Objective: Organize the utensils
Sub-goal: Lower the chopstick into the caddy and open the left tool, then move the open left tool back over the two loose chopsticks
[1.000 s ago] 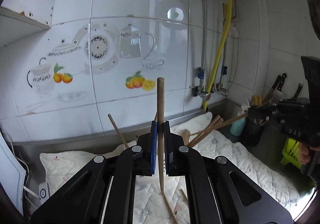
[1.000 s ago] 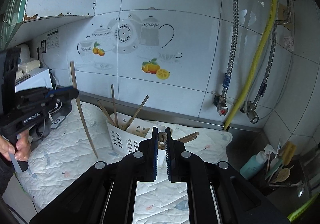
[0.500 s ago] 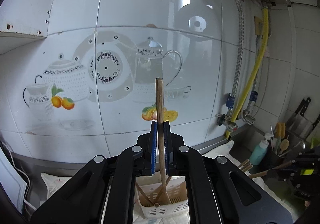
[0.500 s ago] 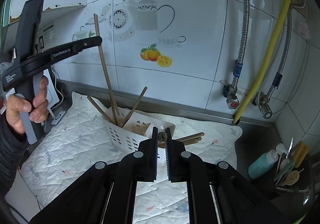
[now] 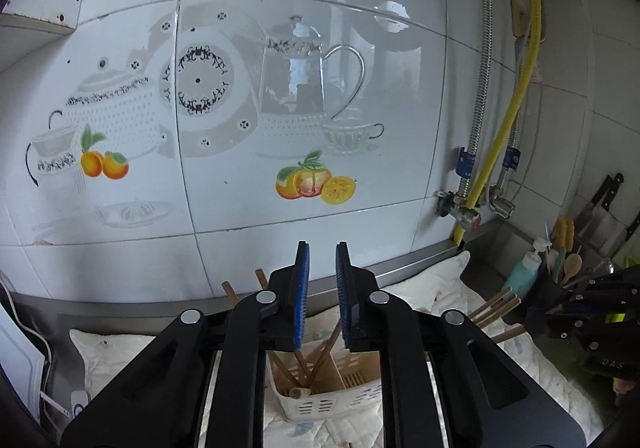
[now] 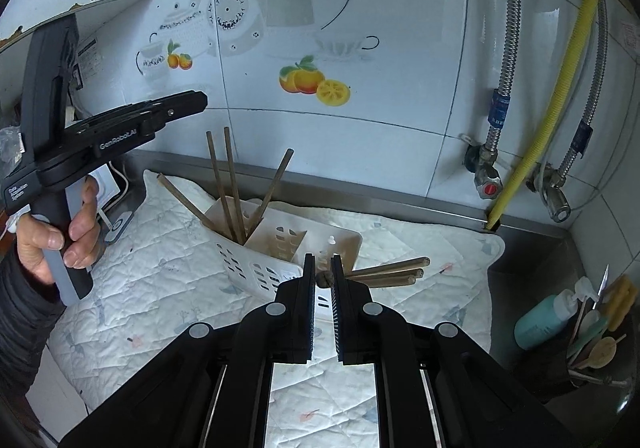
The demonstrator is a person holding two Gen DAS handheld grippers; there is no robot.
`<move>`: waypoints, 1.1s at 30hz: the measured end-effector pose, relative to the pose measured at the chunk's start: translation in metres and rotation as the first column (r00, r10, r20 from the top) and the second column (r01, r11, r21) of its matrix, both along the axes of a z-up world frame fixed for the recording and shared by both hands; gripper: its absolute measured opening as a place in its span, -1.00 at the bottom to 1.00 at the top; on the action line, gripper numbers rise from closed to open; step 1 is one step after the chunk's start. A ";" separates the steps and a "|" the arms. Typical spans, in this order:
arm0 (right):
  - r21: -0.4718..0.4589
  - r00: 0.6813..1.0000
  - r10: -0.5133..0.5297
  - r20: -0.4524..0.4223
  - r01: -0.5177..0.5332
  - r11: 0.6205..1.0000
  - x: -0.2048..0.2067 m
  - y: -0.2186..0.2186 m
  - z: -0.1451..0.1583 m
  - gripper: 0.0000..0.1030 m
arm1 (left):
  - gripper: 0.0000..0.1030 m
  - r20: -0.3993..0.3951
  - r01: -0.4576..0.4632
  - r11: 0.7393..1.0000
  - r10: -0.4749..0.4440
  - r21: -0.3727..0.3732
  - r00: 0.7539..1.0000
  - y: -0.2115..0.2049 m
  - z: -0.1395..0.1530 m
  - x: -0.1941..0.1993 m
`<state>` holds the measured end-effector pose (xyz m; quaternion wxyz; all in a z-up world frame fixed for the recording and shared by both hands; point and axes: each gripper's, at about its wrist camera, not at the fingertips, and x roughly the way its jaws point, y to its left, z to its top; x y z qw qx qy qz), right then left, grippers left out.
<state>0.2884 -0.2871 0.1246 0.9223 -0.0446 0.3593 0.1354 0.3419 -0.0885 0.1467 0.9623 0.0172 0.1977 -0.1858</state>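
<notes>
Right wrist: four chopsticks (image 6: 230, 184) in holder (image 6: 276, 248).

- Utensil basket (image 5: 320, 400): in the left wrist view, the left gripper's (image 5: 322, 288) black arms cover both ends; only the middle section shows.
- Chopsticks in the basket (image 6: 232, 188): lower ends are hidden inside the compartment.
- Right gripper (image 6: 323, 280): a round wooden end sits between its pads; the rest of that piece lies behind the jaws, so its kind cannot be determined.
- Loose sticks on the quilted mat (image 6: 390, 272): near ends are covered by the right gripper.
- Person's hand (image 6: 60, 232): the sleeve is cut off at the frame edge.
- Dark pot of utensils (image 6: 588, 352): contents are too small and crowded to identify individually.
</notes>
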 end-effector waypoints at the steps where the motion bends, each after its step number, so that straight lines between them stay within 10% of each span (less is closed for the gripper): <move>1: 0.006 1.000 -0.005 0.006 0.005 1.000 -0.001 -0.002 0.000 -0.85 | -0.54 0.011 0.005 1.000 -0.005 0.002 1.000 0.000 0.003 -0.004; 17: 0.046 0.991 0.003 0.135 -0.009 0.999 -0.117 0.011 0.006 -0.66 | -0.14 0.058 -0.004 0.998 0.001 0.058 0.998 0.033 -0.002 -0.123; 33: 0.174 0.999 -0.046 0.010 0.044 0.984 -0.209 0.065 -0.131 -0.66 | 0.02 -0.155 -0.027 0.998 0.035 0.049 0.987 0.075 -0.130 -0.205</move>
